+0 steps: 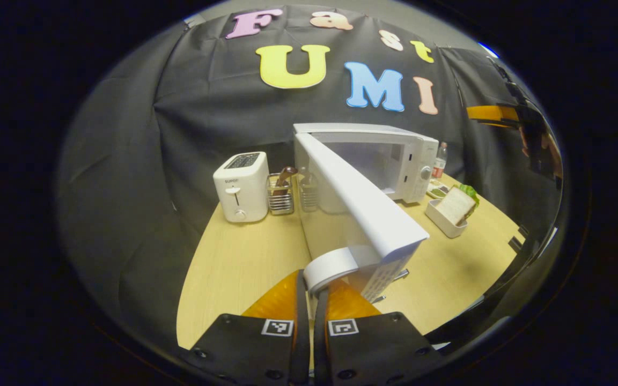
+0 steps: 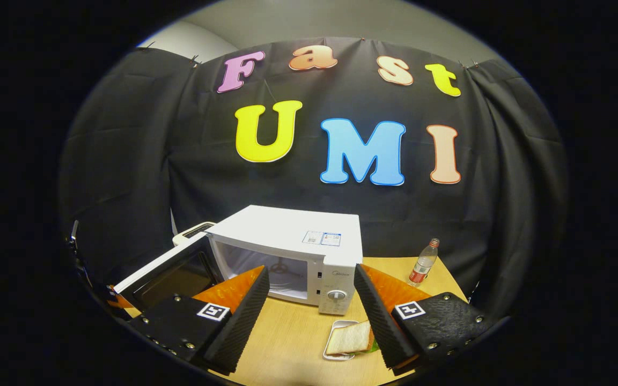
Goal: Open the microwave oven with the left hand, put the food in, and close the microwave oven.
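Note:
The white microwave [image 1: 395, 155] stands at the back of the table with its door [image 1: 362, 209] swung wide open toward me. My left gripper [image 1: 317, 287] is shut on the door handle [image 1: 333, 265] at the door's near edge. The food is a sandwich [image 1: 456, 203] in a small white tray, on the table right of the microwave. In the right gripper view the microwave [image 2: 293, 236] shows its lit cavity [image 2: 282, 276] and the open door [image 2: 167, 279] at the left. My right gripper [image 2: 309, 321] hangs open above the table, with the sandwich [image 2: 351, 338] just left of its right finger.
A white toaster [image 1: 241, 186] and two wire racks [image 1: 281, 197] stand left of the microwave. A plastic bottle [image 2: 422, 264] stands behind the microwave's right side. The other gripper and a hand [image 1: 534, 139] show at the far right. The wooden table [image 1: 234, 268] has bare room in front.

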Motion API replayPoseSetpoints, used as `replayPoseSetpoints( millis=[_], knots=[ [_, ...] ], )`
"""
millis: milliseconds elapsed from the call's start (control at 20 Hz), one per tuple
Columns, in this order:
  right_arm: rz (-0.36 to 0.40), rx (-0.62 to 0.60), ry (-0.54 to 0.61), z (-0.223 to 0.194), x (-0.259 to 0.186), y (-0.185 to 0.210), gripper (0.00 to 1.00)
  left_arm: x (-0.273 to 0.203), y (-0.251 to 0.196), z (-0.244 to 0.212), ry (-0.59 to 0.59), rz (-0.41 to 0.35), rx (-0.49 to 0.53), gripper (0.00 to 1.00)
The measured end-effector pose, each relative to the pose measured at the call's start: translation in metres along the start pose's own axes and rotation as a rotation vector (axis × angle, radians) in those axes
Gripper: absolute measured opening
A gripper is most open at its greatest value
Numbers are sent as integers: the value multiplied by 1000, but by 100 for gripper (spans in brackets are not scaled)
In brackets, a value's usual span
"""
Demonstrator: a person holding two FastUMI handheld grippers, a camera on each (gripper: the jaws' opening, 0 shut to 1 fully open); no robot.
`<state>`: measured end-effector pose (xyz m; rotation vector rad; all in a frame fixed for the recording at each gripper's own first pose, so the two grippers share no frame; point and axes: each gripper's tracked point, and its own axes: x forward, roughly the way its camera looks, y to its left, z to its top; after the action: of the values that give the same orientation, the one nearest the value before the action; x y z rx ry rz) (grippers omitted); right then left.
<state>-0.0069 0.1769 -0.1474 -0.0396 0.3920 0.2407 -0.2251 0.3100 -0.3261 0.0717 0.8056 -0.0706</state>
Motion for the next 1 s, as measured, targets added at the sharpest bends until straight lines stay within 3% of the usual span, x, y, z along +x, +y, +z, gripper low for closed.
replayPoseSetpoints(
  millis=[150,250,300,350,450,550,800,950,1000],
  knots=[
    [-8,6,15,-8,3,-21,96,-5,-7,0,-12,11,-12,15],
    [-15,22,35,-16,5,-38,96,-10,-3,-4,-10,47,-27,22],
    [-19,32,49,-22,7,-47,96,-15,-2,-5,-8,64,-36,32],
    [-24,40,64,-29,8,-57,96,-21,-2,-5,-8,83,-42,27],
    [-31,53,106,-46,13,-77,96,-33,-3,0,-19,127,-64,32],
    [-20,80,163,-69,19,-94,96,-51,-9,16,-53,183,-82,27],
    [24,280,404,-139,33,-121,96,-100,-39,116,-273,306,-117,23],
    [59,358,515,-172,40,-128,96,-114,-79,192,-418,311,-81,19],
    [69,371,539,-180,45,-130,98,-114,-96,215,-457,304,-73,36]
  ],
)
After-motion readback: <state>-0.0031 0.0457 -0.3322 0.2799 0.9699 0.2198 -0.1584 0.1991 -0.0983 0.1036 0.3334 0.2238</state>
